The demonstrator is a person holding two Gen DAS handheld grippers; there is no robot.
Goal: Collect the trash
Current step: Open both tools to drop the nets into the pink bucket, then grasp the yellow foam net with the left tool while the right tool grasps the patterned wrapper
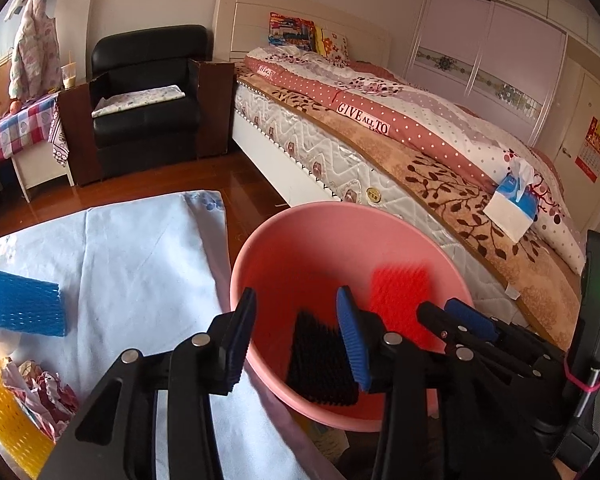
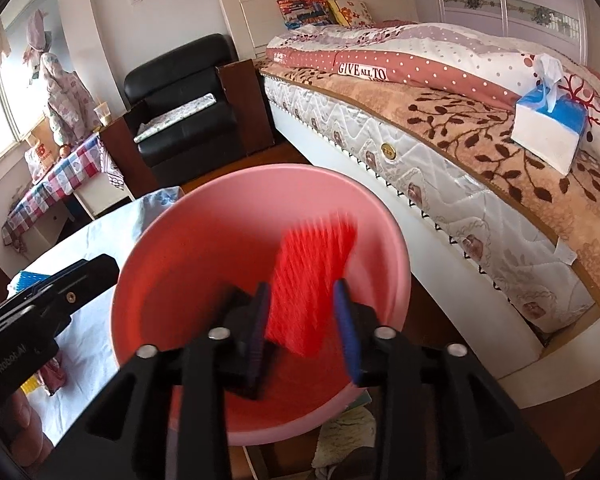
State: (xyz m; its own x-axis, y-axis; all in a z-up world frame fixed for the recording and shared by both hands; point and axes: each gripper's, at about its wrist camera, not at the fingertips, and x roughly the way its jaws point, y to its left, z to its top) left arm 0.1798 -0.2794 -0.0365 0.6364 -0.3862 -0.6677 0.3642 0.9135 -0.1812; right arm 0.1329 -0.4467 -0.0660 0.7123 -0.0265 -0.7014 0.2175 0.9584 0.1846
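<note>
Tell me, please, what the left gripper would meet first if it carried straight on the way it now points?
Most likely the black foam net inside the pink basin; the left gripper points into it, though depth is unclear.

**Readable lettering around the bed**

The quilt band [image 1: 363,117] along the bed's [image 2: 440,168] near edge reads "GIVE ALL TO". Left of the bed, the other gripper's black body [image 2: 8,364] carries "GenRobot.AI". A red wall calendar [image 1: 594,148] hangs beyond the bed's foot; its print is illegible.

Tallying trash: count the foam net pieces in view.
4: red foam net and black foam net in the pink basin; blue and yellow on the white cloth. More may be hidden.
</note>
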